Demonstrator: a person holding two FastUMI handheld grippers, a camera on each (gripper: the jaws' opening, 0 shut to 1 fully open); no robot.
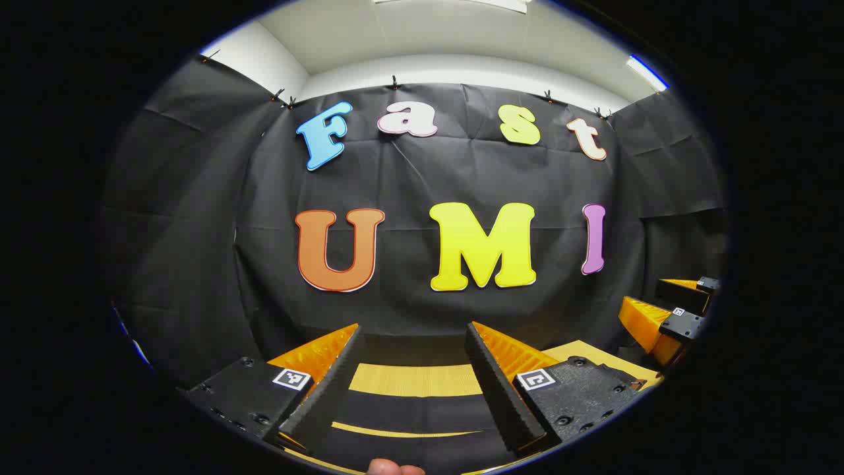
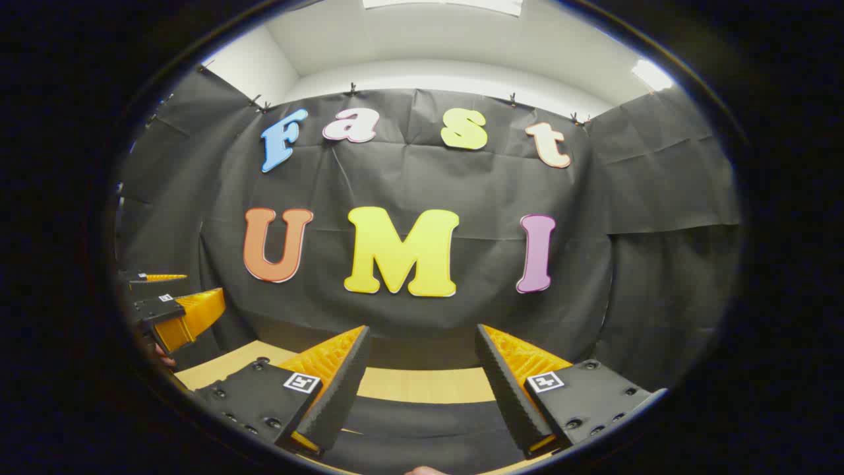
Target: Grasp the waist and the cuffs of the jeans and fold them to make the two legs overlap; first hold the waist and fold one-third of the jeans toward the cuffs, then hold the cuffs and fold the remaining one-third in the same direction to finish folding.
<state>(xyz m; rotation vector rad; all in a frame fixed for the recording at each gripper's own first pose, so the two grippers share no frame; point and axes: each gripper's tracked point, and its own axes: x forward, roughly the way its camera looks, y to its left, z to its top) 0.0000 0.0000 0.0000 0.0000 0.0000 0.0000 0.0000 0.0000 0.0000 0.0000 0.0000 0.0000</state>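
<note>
Jeans might have been the dark flat cloth on the light wooden worktop, but I could not tell. The left gripper and the right gripper hung above the worktop, fingers spread wide apart, holding nothing.

Bright ceiling lights, sharp centre, warped edges

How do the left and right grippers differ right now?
The left gripper has a thin pale line crossing the dark cloth between its fingers; the right gripper has plain dark cloth there. The left gripper is held on the left, the right gripper on the right. Both are open, empty and aimed at the wall.
</note>
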